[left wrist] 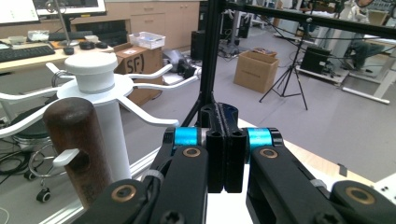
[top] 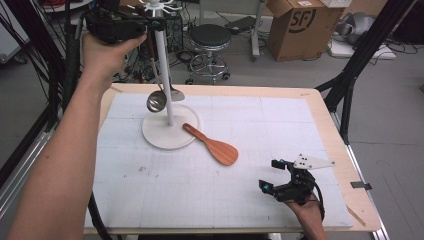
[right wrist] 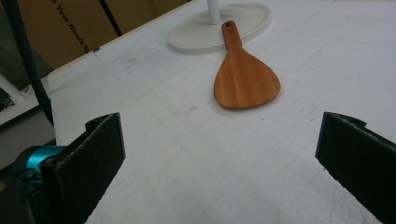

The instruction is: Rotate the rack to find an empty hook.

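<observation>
Left gripper [left wrist: 225, 154]: jaws clenched, empty, raised beside the rack [top: 162, 70]; ladle [top: 156, 100] hangs there, handle left of the jaws. Right gripper [top: 276, 176]: jaws released; spatula [right wrist: 245, 77] lies ahead.

- Even, bright indoor light from overhead; shadows soft & faint on worktop [top: 280, 130].
- High view low-res, slightly soft.
- Left gripper view: close parts blurry.
- No glare; mild edge distortion.
</observation>
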Motion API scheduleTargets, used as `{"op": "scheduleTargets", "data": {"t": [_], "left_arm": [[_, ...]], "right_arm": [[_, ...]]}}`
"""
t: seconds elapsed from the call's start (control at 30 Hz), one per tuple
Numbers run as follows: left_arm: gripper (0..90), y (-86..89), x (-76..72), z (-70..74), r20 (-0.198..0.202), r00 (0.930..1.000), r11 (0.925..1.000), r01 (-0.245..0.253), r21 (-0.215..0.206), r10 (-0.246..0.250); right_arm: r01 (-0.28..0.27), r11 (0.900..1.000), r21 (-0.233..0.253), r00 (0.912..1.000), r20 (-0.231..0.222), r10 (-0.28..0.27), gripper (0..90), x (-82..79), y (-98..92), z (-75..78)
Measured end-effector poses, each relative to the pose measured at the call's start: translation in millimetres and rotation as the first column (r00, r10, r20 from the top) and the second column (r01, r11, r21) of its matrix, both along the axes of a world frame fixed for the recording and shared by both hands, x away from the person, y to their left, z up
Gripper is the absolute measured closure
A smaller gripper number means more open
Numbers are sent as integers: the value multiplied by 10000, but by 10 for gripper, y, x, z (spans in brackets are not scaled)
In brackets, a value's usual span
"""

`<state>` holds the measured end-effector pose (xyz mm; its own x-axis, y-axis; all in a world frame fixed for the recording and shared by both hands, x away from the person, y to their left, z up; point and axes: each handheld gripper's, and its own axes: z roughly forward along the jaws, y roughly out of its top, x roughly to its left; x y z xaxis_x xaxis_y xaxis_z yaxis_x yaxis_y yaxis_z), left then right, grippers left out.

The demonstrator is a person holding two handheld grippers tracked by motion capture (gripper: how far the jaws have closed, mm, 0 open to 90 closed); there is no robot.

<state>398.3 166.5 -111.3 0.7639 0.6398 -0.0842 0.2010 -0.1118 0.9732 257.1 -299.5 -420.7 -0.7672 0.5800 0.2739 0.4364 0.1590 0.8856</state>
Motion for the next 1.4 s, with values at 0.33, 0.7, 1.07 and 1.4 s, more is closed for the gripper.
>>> {"op": "scheduleTargets", "data": {"t": [0.33,0.7,1.07,1.4], "left_arm": [[897,56,31,-1,50,9989,9988,-455,-174,456],[897,132,32,-1,69,9989,9988,-458,-176,459],[896,209,28,1,62,9981,9981,-614,-99,614],[897,273,16,9,48,9968,9967,-802,-101,803]], "right_arm": [[-20,10000,30,10000,47,20,5,2,-12,2],[-113,9999,-65,9999,-12,113,5,2,25,3],[-132,9999,-79,9999,17,132,5,5,28,1],[-158,9998,-111,9999,-4,158,5,11,40,0]]}}
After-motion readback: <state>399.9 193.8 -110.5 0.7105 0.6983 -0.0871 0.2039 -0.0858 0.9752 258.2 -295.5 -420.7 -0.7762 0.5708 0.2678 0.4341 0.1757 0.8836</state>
